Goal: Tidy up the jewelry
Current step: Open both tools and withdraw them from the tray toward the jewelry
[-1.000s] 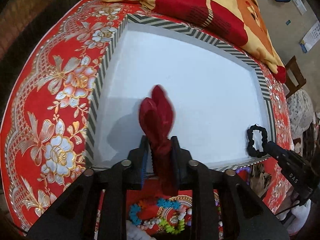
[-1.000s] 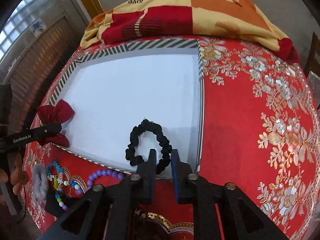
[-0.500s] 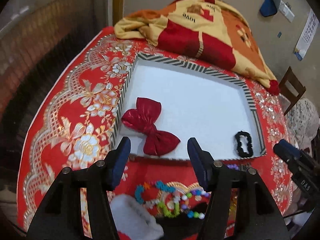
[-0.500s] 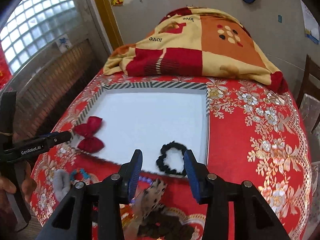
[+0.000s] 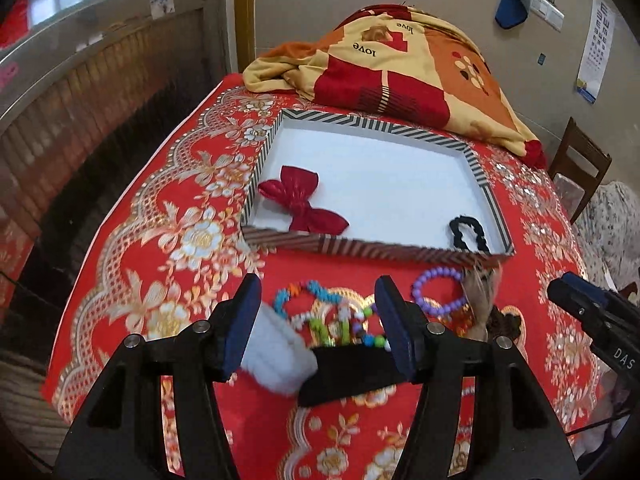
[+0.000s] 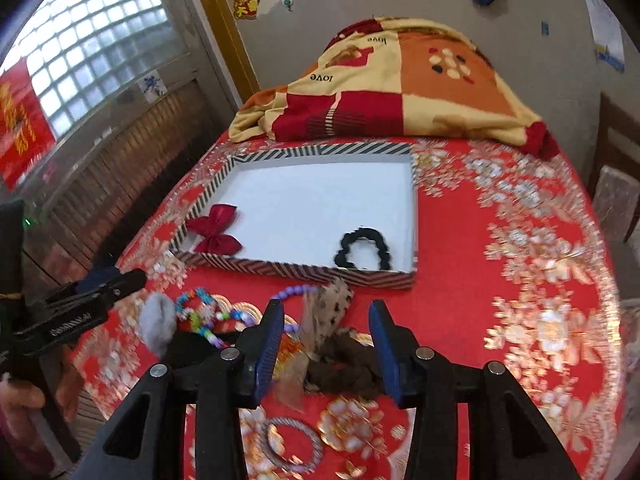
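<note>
Fingers of both grippers, left gripper [image 5: 316,320] and right gripper [image 6: 326,344], stand wide and empty over the loose pile at 6 o'clock of the tray [image 5: 360,246]; next pick: take one piece only, e.g. purple bead bracelet [image 5: 438,294]. Versus 1.0 s ago: red bow [image 5: 302,206] and black scrunchie [image 6: 362,248] released, now lying in tray at 8 and 5 o'clock.

The blanket [image 5: 400,64] reads "love"; the right tongs [image 5: 592,320] read "DAS".

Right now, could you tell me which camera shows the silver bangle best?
The right wrist view: the silver bangle lies whole on the red tablecloth, just below the open right claw, though slightly blurred. The left wrist view does not show it at all.
</note>
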